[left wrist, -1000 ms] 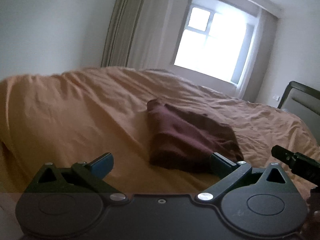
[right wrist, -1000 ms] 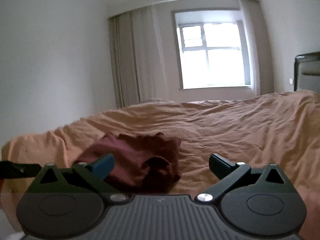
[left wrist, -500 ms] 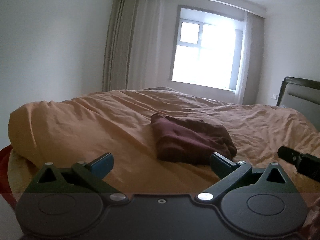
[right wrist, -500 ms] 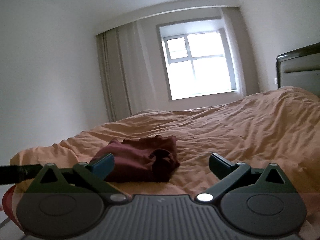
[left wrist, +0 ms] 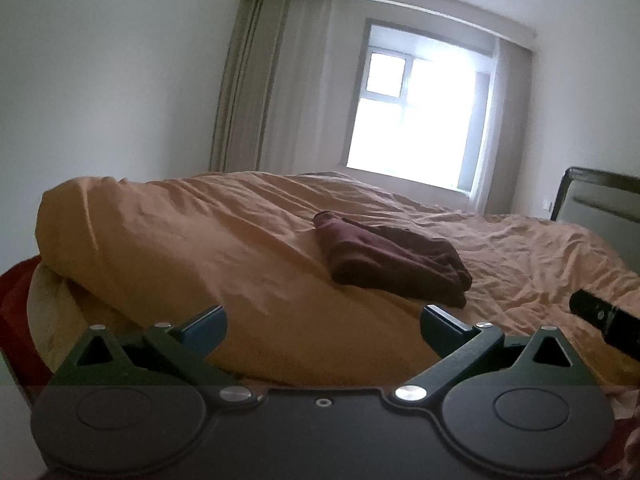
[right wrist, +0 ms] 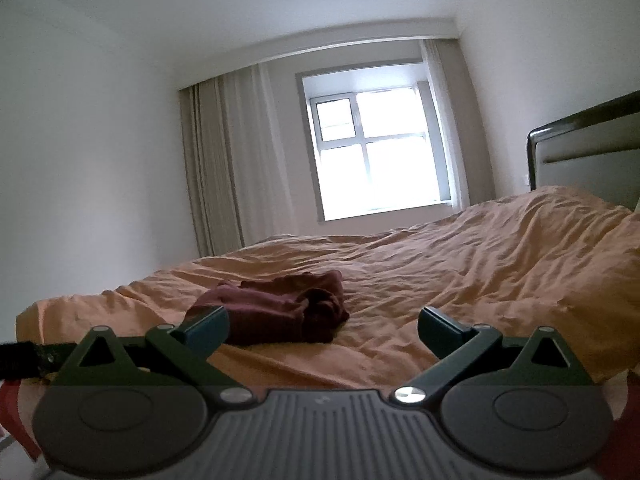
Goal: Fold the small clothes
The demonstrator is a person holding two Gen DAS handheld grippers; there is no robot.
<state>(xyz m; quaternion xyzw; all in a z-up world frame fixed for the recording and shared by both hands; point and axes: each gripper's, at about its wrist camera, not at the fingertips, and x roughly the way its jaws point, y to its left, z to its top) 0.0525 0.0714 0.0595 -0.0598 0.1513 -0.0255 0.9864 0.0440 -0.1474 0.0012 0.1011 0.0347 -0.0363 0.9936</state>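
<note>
- Nearest in the left wrist view: left gripper point(left wrist: 323, 322), fingers spread wide, nothing between them, held low at the near edge of the bed.
- Nearest in the right wrist view: right gripper point(right wrist: 323, 322), likewise spread wide and empty, also back from the bed's near edge.
- Seen only from the left: a dark tip of the right gripper poking in at the right margin, plus a red patch point(left wrist: 16, 292) low on the left under the duvet's rolled corner.
- Seen only from the right: a dark bar of the left gripper entering at the left margin, and the garment's open, bunched end.
- One maroon garment point(left wrist: 392, 266) folded into a compact bundle, lying on the orange duvet point(left wrist: 208, 248) beyond both grippers and touching neither; from the left, a smooth flat side with a rolled far-left corner.
- Same garment point(right wrist: 280, 312) from the right: rumpled layers, partly hidden behind the left fingertip.
- Free duvet on every side of the bundle; broad wrinkled stretch toward the headboard point(right wrist: 584, 152) on the right, rounded duvet corner dropping off at the left.
- Farther back: one window point(right wrist: 380, 152), bright, one drawn curtain point(right wrist: 224, 160) left of it, plain white walls.
- Count: two grippers, one garment, one bed, one headboard, one window.
</note>
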